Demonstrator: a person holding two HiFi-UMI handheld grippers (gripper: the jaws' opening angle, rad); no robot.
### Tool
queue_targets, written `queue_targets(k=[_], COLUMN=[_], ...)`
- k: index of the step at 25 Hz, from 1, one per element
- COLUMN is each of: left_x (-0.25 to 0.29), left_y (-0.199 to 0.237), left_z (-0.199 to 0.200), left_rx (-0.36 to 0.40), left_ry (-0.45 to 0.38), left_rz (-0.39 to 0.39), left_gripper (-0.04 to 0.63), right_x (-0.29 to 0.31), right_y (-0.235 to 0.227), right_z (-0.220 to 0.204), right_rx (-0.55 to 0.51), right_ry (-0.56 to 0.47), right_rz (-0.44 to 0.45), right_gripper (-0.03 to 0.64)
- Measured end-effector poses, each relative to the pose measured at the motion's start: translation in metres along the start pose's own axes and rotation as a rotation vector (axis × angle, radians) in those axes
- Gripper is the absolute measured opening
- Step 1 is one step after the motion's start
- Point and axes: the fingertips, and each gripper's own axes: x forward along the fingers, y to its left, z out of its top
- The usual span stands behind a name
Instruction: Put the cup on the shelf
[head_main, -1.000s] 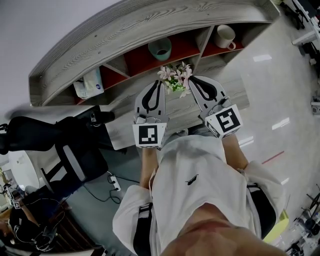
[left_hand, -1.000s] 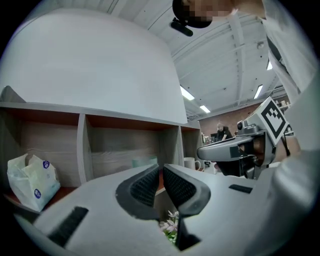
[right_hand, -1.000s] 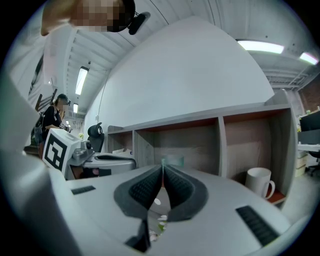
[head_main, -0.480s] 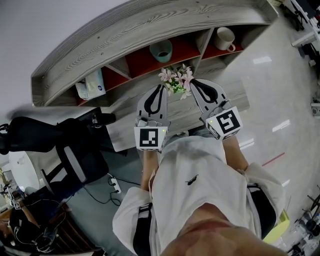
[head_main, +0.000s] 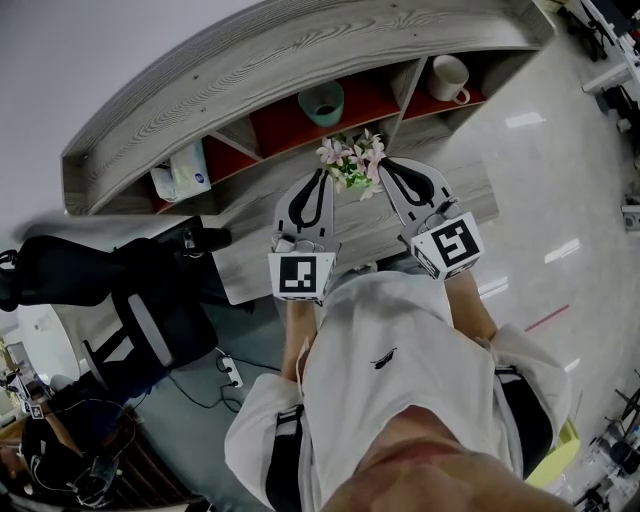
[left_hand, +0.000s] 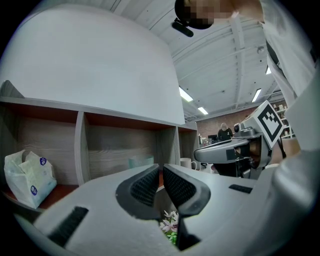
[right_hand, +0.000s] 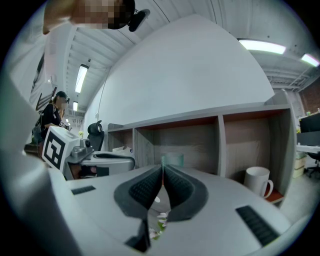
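Nothing has moved: left gripper (head_main: 321, 173) and right gripper (head_main: 386, 166) stay closed and empty. The teal cup (head_main: 321, 101) already sits in the shelf's (head_main: 250, 70) middle compartment, so the task looks done.

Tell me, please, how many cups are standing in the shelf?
2. A teal cup stands in the middle compartment of the shelf; a white mug stands in the right one. The left compartment is partly hidden, so another may be there.

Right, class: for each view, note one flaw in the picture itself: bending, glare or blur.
Head view: the shelf bends into an arc, glare streaks the floor. Left gripper view: black corners, ceiling lights flare. Right gripper view: black corners, domed wall.
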Motion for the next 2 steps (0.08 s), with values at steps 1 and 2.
queue_targets(k=[1, 2], left_x=[0.0002, 0.0005], left_y=[0.0005, 0.0010], left_z=[-0.0016, -0.0034], left_rx=[0.006, 0.015], left_ry=[0.003, 0.006], left_rz=[-0.002, -0.005], left_gripper=[0.046, 0.046], right_x=[0.0004, 0.0007], right_y=[-0.0003, -0.0006], right_z=[0.0000, 0.0000], right_rx=[0.000, 0.000], right_ry=[0.001, 0.002], right_rz=[-0.001, -0.001], right_gripper=[0.034, 0.034])
